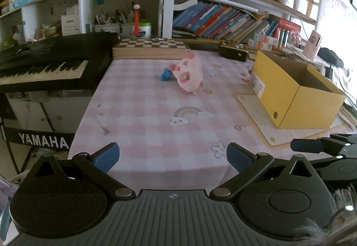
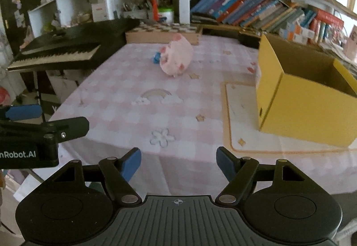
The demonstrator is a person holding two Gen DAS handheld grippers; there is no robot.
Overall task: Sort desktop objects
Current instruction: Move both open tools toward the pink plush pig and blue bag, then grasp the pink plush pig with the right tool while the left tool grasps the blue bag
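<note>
A pink plush pig point(image 1: 189, 74) point(image 2: 177, 56) lies on its side far back on the pink checked tablecloth point(image 1: 156, 112) point(image 2: 138, 81). A small blue object point(image 1: 165, 74) point(image 2: 156, 57) rests against its left side. An open yellow cardboard box point(image 1: 296, 89) point(image 2: 305, 98) stands at the right on a pale mat. My left gripper point(image 1: 173, 158) hovers over the table's near edge, open, with nothing between its blue pads. My right gripper point(image 2: 178, 164) is also open and empty at the near edge. Each gripper's fingers show at the side of the other's view.
A black Yamaha keyboard point(image 1: 44, 63) point(image 2: 62, 49) flanks the table on the left. A wooden chessboard box point(image 1: 149, 47) point(image 2: 162, 34) sits at the table's back edge. Crowded shelves of books point(image 1: 223, 18) point(image 2: 256, 7) rise behind. The box's mat point(image 1: 256, 112) point(image 2: 241, 112) reaches toward the near edge.
</note>
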